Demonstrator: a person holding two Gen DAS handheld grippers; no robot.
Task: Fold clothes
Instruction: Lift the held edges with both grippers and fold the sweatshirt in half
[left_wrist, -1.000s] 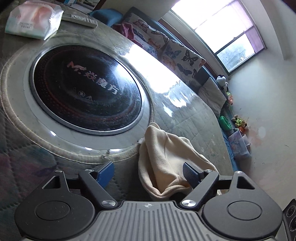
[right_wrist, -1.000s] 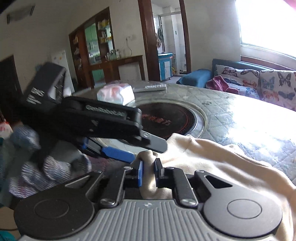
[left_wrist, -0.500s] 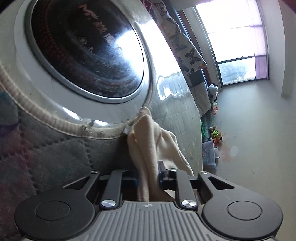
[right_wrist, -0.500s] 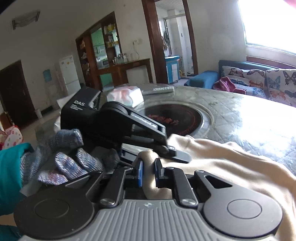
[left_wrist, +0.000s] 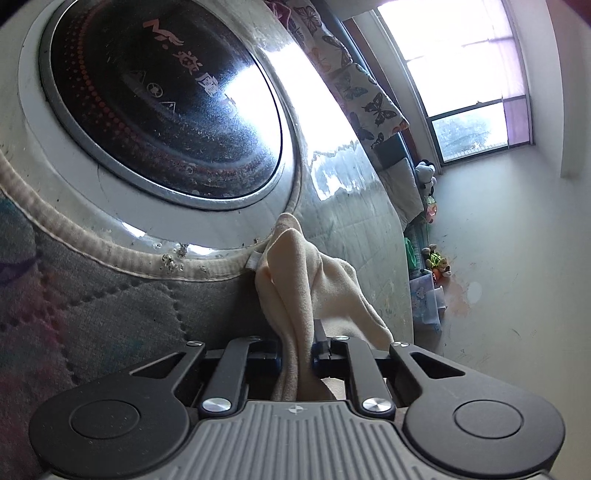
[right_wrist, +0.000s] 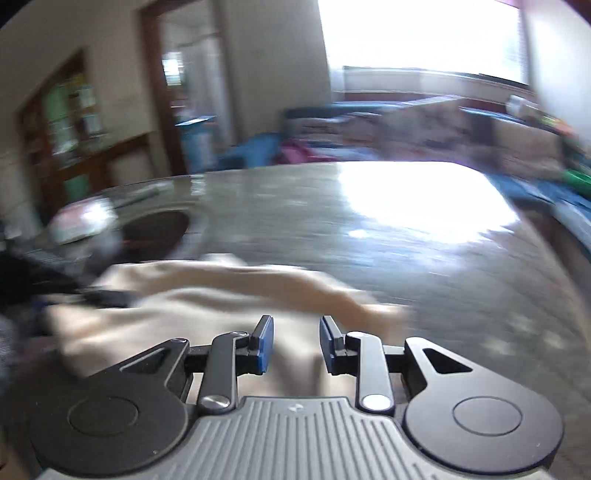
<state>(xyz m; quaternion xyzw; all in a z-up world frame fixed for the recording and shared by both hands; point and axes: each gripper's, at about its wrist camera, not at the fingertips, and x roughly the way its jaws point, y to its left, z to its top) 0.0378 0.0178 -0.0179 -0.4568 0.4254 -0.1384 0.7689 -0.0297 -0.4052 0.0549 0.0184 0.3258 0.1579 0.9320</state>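
Note:
A cream garment lies on the quilted round table. My left gripper is shut on a bunched fold of it, which stands up between the pads. In the blurred right wrist view the same cream garment spreads across the table under and ahead of my right gripper. That gripper's jaws are opening, the blue pads stand apart, and no cloth is pinched between them. The left gripper body shows as a dark blur at the left edge.
A black round hotplate with a white rim sits in the table's middle. A butterfly-print sofa and toys stand under the window beyond the table. In the right wrist view a tissue pack lies at far left by the hotplate.
My left gripper closed on the cream garment's fold and sank a little. My right gripper let go of the cloth, opened, and swung to the right along the garment.

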